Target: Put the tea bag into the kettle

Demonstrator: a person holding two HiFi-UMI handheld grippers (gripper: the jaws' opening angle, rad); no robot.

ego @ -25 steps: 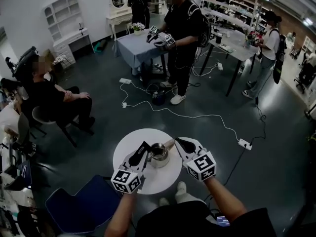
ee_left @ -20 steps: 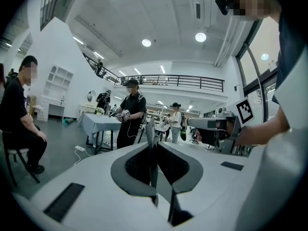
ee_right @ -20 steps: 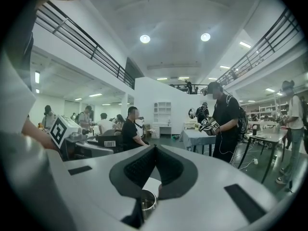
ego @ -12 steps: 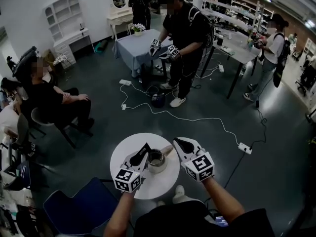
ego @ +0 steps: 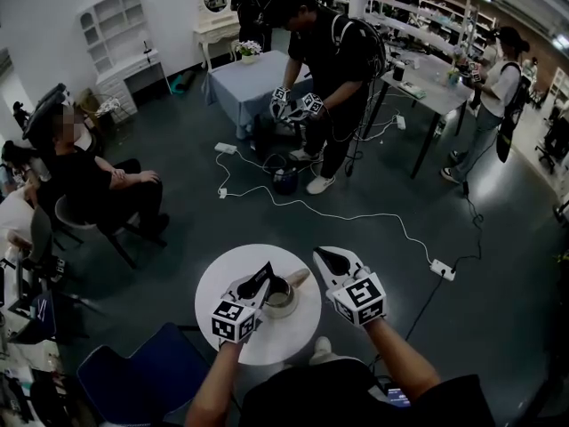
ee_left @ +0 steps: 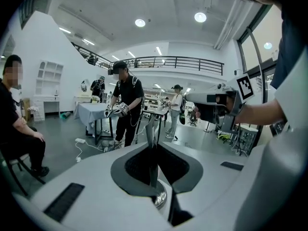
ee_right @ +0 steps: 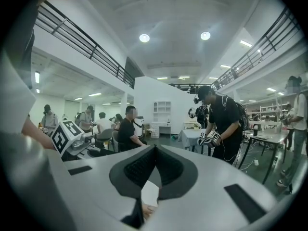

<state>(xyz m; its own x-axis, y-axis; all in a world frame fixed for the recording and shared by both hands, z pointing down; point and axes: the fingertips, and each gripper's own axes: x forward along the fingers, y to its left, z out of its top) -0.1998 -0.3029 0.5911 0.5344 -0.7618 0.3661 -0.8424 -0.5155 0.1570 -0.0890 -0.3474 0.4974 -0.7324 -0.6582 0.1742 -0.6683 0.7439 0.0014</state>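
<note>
Now left gripper [ego: 263, 273] jaws pinch thin metal on the kettle [ego: 281, 300]; right gripper [ego: 324, 256] clamps my white tea bag [ee_right: 150, 193].

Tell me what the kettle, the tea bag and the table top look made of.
Kettle: bare metal, likely stainless steel, polished; its rim glints in the left gripper view.
Tea bag: looks like thin white paper, flat and matte; only part of it shows.
Table: smooth white top, matte; painted board or laminate, can't tell which.
</note>
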